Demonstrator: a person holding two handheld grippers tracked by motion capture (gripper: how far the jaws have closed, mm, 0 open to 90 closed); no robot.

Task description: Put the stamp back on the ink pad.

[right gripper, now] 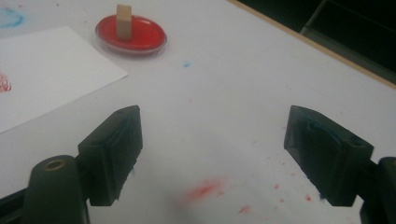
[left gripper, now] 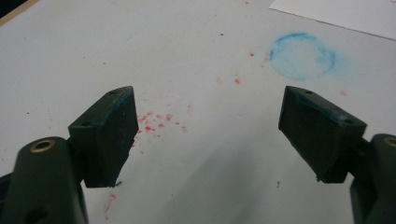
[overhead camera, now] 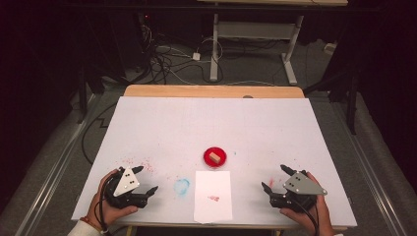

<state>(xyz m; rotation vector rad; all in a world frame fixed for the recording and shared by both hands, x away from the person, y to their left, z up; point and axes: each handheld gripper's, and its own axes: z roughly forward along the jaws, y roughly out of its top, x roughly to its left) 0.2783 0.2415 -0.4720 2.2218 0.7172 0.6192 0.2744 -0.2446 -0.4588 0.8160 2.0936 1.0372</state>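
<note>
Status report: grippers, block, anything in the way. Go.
Left gripper open, right gripper open, both resting on table. Wooden block upright in red dish, untouched. Paper sheet just short of dish; path clear.

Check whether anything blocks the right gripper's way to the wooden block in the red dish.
Nothing visible does. Bare white table lies between the open right hand-held gripper and the small wooden block standing in the round red dish.
</note>
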